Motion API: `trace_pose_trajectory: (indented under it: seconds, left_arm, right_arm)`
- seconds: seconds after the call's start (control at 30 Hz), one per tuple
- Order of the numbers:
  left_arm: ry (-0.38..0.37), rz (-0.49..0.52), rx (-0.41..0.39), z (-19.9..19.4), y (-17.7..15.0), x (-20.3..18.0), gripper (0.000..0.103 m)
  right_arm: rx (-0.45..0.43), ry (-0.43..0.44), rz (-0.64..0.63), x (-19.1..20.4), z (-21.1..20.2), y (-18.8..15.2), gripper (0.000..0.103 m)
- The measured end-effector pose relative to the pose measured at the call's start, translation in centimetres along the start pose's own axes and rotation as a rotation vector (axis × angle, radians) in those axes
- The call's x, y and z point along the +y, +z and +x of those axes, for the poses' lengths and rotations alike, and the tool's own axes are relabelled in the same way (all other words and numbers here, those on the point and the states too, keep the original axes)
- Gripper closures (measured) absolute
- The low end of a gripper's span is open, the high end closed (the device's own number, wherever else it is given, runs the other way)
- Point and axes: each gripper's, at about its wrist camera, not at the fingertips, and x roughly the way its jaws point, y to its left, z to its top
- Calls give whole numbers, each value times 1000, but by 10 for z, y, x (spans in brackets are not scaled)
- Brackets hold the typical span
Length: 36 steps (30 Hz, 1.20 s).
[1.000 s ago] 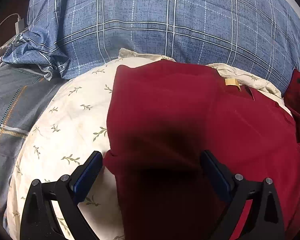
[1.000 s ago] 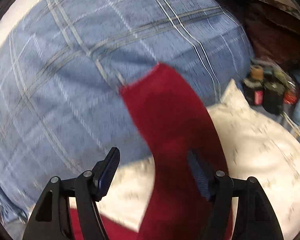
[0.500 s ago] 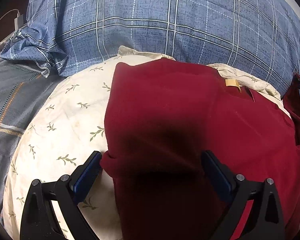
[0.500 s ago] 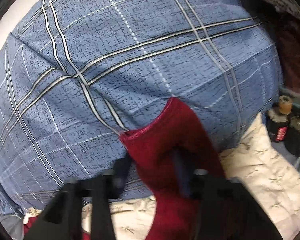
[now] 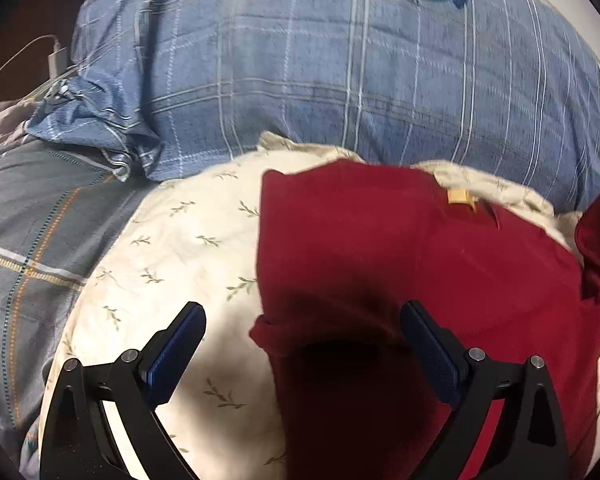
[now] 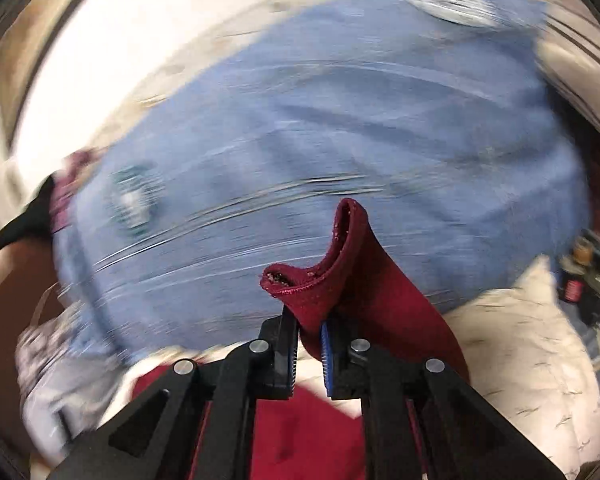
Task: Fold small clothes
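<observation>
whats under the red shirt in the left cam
The red shirt lies on a cream pillow with a leaf print, which shows around its left and far edges. Anything between shirt and pillow is covered.

The left wrist view looks down close over the red garment (image 5: 400,264) on the bed; the right wrist view, blurred, faces seemingly upward toward the blue plaid pillow (image 6: 340,128), which both share.

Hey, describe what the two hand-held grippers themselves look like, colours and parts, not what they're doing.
Both match. The left hand-held gripper has two matte black angular arms with triangular cut-outs, round silver screw heads at the joints, and dark blue flat pads on its fingers. The right hand-held gripper has the same black frame and silver screws; its blue pads look finely ribbed. No cables, markings or sleeves show.
</observation>
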Motion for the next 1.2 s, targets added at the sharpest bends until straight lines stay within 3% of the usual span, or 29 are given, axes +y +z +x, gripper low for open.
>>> trace_pose_trajectory:
  seconds: [0.13, 0.27, 0.4, 0.47, 0.5, 0.57, 0.6, 0.63, 0.7, 0.8, 0.87, 0.93, 1.03, 1.13, 1.2]
  left_arm:
    - [-28, -53, -26, -14, -1, 14, 5]
    - [24, -58, -58, -24, -2, 28, 5]
    - [68, -89, -88, -28, -1, 39, 5]
    - [67, -116, -81, -25, -1, 44, 5]
    - [64, -126, -75, -24, -1, 46, 5]
    - [66, -130, -65, -19, 0, 48, 5]
    - [73, -123, -57, -17, 0, 46, 5]
    - [74, -115, -55, -16, 1, 45, 5]
    - [72, -99, -60, -17, 3, 43, 5]
    - [66, -90, -74, -21, 4, 40, 5]
    - [60, -97, -78, -21, 3, 41, 5]
    - [51, -101, -75, -21, 2, 40, 5]
    - [55, -109, -77, -19, 1, 38, 5]
    - [42, -119, -65, -13, -2, 33, 5]
    - [45, -112, -52, -8, -4, 29, 5]
  right_arm:
    - [119, 200, -170, 95, 12, -14, 94]
    - [260, 385, -313, 178, 46, -49, 94]
    - [387, 367, -396, 232, 105, -100, 94]
    - [432, 324, -386, 239, 139, -123, 94]
    - [453, 310, -369, 239, 158, -135, 88]
    - [493, 295, -301, 228, 188, -151, 81]
    - [524, 288, -248, 220, 198, -157, 61]
    - [553, 292, -193, 211, 201, -161, 54]
    - [565, 318, -57, 178, 186, -159, 55]
    - [529, 247, -23, 140, 152, -150, 53]
    - [475, 126, -36, 114, 125, -138, 48]
    - [401, -20, -25, 83, 91, -124, 31]
    - [380, -164, 60, 38, 64, -117, 25]
    - [469, -200, 173, 6, 71, -134, 25]
    - [502, -141, 214, -1, 82, -148, 28]
